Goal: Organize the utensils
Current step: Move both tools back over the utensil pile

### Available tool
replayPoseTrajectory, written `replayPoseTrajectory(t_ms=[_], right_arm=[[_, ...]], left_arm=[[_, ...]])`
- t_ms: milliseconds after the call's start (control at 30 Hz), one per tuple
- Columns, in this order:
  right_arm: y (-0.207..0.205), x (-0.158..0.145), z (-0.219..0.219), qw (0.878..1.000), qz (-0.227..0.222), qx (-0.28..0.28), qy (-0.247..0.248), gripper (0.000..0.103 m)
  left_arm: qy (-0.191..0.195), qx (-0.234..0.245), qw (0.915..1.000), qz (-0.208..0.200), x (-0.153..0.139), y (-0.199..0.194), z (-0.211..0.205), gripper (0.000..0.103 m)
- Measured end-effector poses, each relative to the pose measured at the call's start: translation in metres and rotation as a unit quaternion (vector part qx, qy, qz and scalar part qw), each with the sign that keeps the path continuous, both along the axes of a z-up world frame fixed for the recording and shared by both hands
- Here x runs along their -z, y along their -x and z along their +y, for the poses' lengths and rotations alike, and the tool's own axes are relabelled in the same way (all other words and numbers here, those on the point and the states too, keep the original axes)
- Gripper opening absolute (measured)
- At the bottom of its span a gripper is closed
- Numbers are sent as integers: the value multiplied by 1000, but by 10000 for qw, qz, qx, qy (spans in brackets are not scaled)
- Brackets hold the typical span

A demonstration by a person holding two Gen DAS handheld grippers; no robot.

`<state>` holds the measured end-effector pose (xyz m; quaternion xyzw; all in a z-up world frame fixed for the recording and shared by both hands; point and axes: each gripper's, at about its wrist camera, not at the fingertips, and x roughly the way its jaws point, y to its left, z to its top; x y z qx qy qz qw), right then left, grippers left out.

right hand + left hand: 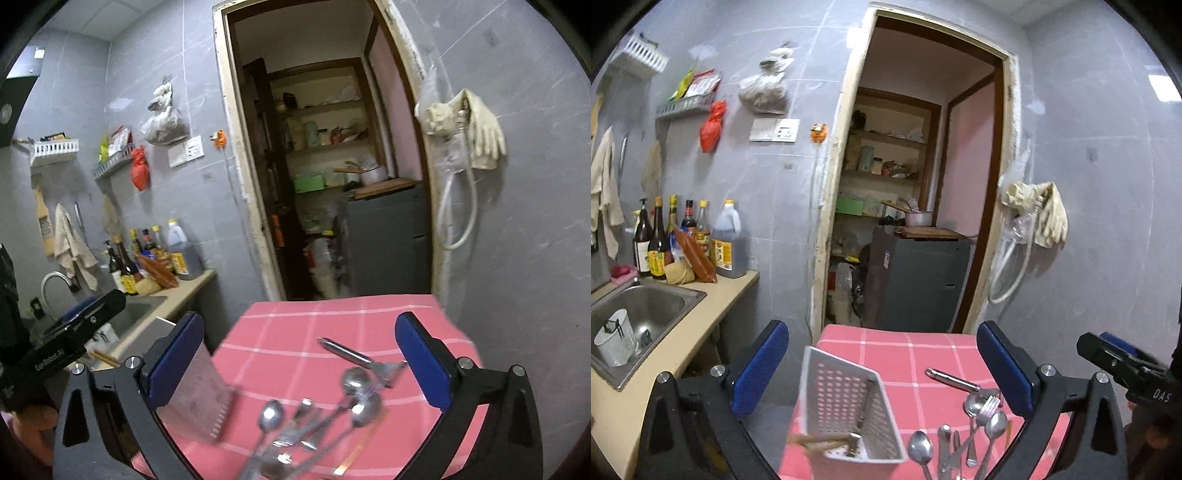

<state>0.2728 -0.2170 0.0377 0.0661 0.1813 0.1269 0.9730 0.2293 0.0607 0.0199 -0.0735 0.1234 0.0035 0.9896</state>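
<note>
Hovering over the pink-checked counter [886,347], the left gripper [882,369] and right gripper [299,358] both stand wide with nothing between their pads. Loose spoons and forks [975,424] lie in a tangled heap at the near right, a peeler [955,380] just beyond them. The white perforated basket [846,402] sits to the left, already holding chopsticks [816,441]. Polished steel looks slippery and stiff; pinching one handle mid-shaft seems the safest hold.
</note>
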Motion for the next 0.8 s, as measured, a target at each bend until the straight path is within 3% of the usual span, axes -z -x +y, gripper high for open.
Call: replayPoseTrajectory(t_ms=[400,567,800], right_arm=[[17,10,-61,9986,100,450,275,102],[9,24,-81,9976,299,523,326,102],[-15,49,-102,9965,583,453,391,102]], left_arm=[[-330,344,9988,-51,19,12,-62,103],[-550,501,9972,122,34,5,-87,103],[-572,626,9946,596,62,-12,-107,103]])
